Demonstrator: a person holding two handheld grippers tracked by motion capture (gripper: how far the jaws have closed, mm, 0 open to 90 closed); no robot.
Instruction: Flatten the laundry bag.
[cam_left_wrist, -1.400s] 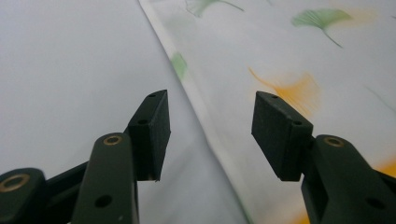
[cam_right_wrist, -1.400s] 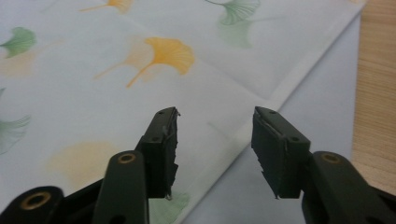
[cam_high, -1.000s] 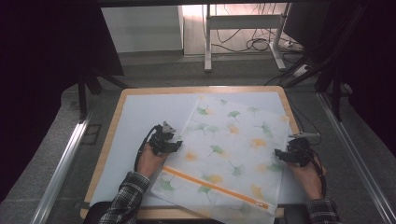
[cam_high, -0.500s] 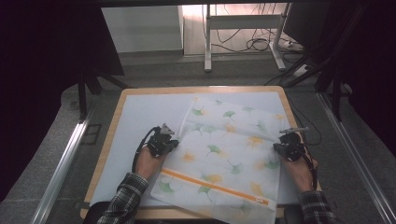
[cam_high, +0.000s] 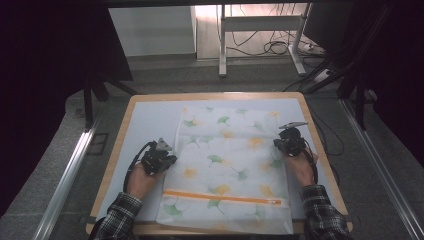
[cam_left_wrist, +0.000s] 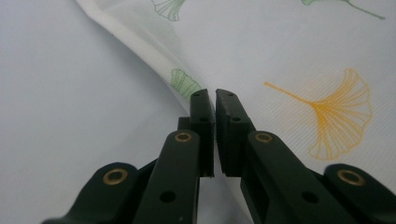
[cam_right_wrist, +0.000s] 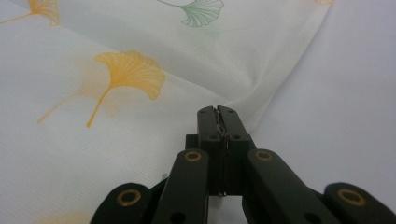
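A white cloth bag (cam_high: 227, 165) printed with ginkgo leaves lies on the pale table (cam_high: 145, 120), nearer its right edge. Its long axis runs from the near edge toward the far one, and its orange zipper (cam_high: 222, 196) lies crosswise at the near end. The left gripper (cam_high: 167, 159) is clenched on the bag's left edge; the right gripper (cam_high: 280, 144) pinches the right edge, both about midway up from the zipper.

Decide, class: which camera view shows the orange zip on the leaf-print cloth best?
The high view: the orange zip runs in full across the near end of the leaf-print cloth. Both gripper views look at leaf-printed fabric near the cloth's side edges.
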